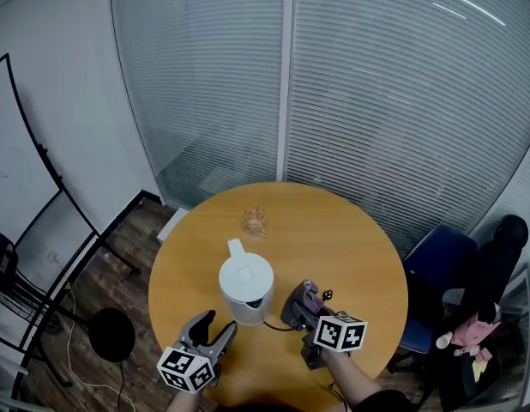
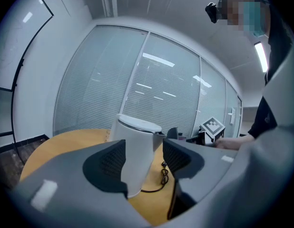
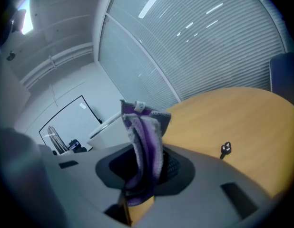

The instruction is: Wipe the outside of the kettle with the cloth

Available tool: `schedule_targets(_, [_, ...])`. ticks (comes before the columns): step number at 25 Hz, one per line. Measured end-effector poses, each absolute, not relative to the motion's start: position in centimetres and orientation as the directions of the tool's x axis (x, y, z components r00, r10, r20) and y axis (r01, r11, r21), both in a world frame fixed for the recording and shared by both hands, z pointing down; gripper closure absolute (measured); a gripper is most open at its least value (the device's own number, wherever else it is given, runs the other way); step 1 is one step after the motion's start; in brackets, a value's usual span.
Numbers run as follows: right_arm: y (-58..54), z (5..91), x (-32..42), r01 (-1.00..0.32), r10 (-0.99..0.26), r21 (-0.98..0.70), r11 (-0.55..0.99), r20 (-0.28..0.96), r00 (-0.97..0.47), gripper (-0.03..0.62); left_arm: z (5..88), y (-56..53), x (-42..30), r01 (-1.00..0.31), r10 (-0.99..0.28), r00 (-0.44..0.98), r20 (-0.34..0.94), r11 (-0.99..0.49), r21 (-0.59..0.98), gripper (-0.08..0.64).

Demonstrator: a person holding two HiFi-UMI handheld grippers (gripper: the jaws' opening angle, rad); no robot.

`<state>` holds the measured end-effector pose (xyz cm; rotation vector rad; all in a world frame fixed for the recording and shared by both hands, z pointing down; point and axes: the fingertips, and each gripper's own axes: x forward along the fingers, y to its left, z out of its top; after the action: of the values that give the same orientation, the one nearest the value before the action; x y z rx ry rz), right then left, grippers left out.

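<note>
Head view: right gripper (image 1: 301, 309) clamps cloth (image 1: 310, 296); left gripper (image 1: 217, 324), jaws apart, near kettle (image 1: 246, 283).

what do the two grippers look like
The left gripper and the right gripper look alike: smooth grey bodies with wide, rounded jaws lined with black textured pads. Each carries a white cube printed with black square markers.
</note>
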<state>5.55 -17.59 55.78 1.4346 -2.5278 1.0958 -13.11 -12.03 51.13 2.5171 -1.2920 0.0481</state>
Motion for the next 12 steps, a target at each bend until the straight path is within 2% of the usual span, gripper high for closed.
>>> schedule_targets(5, [-13.7,54.7,4.7,-0.737,-0.715,-0.561,0.376,0.331,-0.616,0.495,51.8,-9.8,-12.2,-0.812,-0.798,0.575,0.179,-0.529,0.247,0.315])
schedule_targets(12, [-9.0,53.8,3.4,-0.718,-0.667,-0.51,0.474,0.323,-0.671,0.495,53.6,-6.1,-11.1,-0.842,-0.82,0.532,0.214,-0.483,0.242,0.405])
